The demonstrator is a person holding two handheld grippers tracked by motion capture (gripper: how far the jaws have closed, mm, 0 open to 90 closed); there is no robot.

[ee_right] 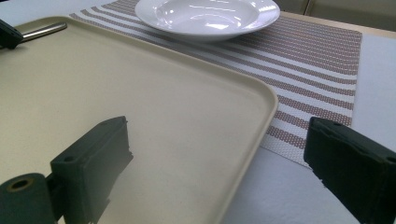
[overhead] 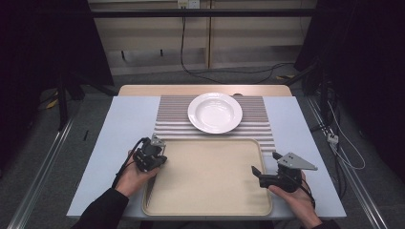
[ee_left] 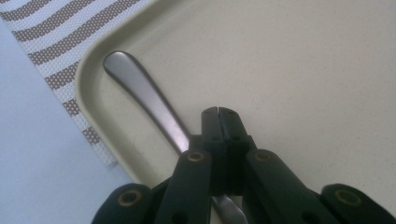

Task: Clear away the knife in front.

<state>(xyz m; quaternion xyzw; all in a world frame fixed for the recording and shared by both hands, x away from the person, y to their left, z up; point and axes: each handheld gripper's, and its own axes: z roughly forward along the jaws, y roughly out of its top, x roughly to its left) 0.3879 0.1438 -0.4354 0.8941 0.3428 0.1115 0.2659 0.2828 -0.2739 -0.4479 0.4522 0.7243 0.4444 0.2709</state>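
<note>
In the left gripper view we see our left gripper (ee_left: 218, 112) with its two black jaws pressed flat together, tips meeting over the floor of the beige tray (ee_left: 303, 70). A metal utensil handle (ee_left: 140, 88) lies just beside them, its lower end running under the gripper body, so we cannot tell whether the fingers pinch it or merely rest next to it. Its rounded end points toward the tray's near corner, close to the raised rim.

Our right gripper (ee_right: 219, 158) stands released, jaws spread wide: one finger (ee_right: 93, 158) hangs over the tray floor, the other over the pale bench surface (ee_right: 280, 191) outside the rim, with the tray's corner edge between them. They grasp nothing.

From the high view, the left gripper (overhead: 152, 155) sits at the tray's left far corner and the right gripper (overhead: 258, 172) at its right edge. Beyond the tray a striped placemat (overhead: 172, 114) lies on the bench, touching or slightly under the tray's far rim, and a white deep plate (overhead: 215, 112) stands on the mat, well apart from both grippers.
</note>
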